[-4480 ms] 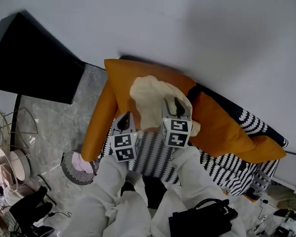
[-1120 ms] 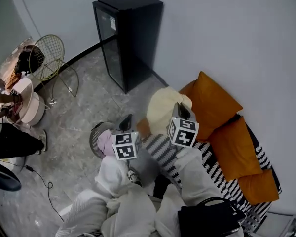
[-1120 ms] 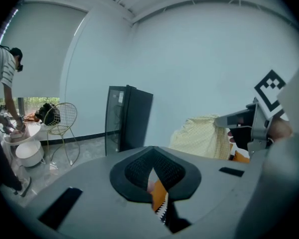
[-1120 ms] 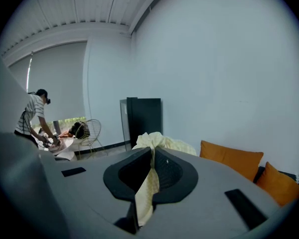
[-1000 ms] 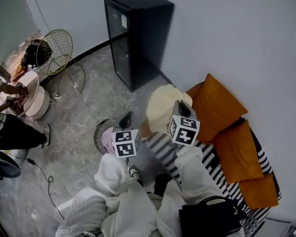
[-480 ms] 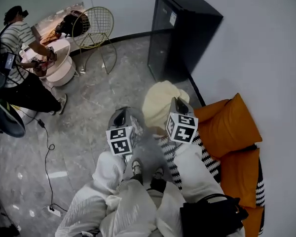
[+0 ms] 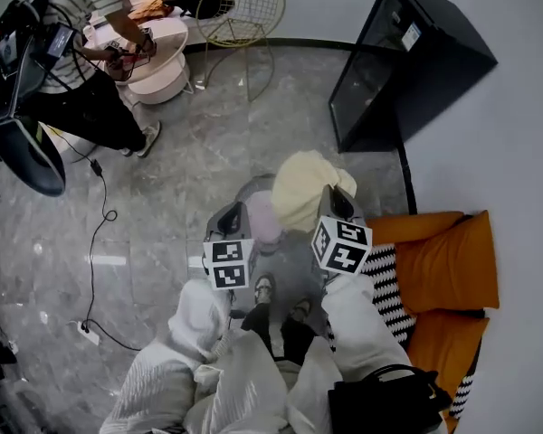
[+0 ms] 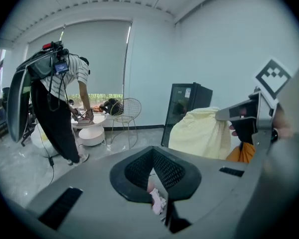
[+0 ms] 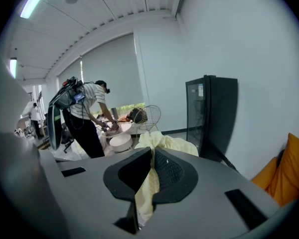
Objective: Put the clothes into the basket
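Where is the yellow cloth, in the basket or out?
Out. The yellow cloth hangs pinched in the right hand-held gripper, up in the air close by the basket, not down inside it.

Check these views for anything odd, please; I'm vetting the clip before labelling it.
Nothing looks spilled or damaged. The right gripper is shut on a cream garment that hangs bunched beside the basket, as the task needs. The only untidy thing is a loose cable trailing across the floor.
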Available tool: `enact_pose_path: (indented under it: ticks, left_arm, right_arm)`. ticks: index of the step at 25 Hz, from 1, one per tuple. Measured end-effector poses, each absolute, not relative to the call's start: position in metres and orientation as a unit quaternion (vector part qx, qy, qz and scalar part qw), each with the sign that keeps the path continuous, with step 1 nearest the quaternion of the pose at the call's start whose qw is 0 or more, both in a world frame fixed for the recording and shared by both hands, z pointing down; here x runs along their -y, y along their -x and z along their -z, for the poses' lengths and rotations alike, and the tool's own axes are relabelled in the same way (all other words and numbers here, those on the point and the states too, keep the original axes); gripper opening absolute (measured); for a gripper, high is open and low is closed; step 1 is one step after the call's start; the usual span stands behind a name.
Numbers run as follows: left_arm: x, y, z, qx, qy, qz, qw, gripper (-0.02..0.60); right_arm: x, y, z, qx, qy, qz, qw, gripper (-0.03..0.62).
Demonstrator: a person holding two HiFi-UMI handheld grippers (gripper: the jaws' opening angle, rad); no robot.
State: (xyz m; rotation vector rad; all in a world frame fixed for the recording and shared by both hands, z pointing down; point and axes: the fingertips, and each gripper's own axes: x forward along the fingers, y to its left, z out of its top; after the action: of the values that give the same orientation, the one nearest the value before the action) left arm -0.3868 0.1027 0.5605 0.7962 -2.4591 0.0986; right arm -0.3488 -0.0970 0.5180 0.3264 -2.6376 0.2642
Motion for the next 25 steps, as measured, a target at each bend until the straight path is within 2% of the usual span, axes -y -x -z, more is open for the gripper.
enact_pose_path:
  ticks: [12, 22, 24, 25]
  left_arm:
    - [-0.146, 0.407, -0.705, 0.895, -0.265, -0.043, 0.357, 0.006]
    - [-0.162, 0.414, -0.755, 0.891, -0.255, -0.028, 0.375, 0.005]
    - [-0.165, 0.413, -0.758, 0.889, -0.255, -0.027, 0.378, 0.006]
    - [-0.166, 0.413, -0.759, 0.889, -0.255, -0.027, 0.38, 0.006]
  right_arm:
    - [0.035, 0.395, -0.695, 0.936, -0.054, -0.141, 0.318, 0.037]
    - [0.007, 0.404, -0.776, 0.918, -0.038, -0.185, 0.349, 0.04]
    - [0.005, 0.401, -0.781, 0.914, -0.048, -0.191, 0.354, 0.134]
    - [0.005, 0.399, -0.783, 0.913, -0.052, -0.19, 0.357, 0.141]
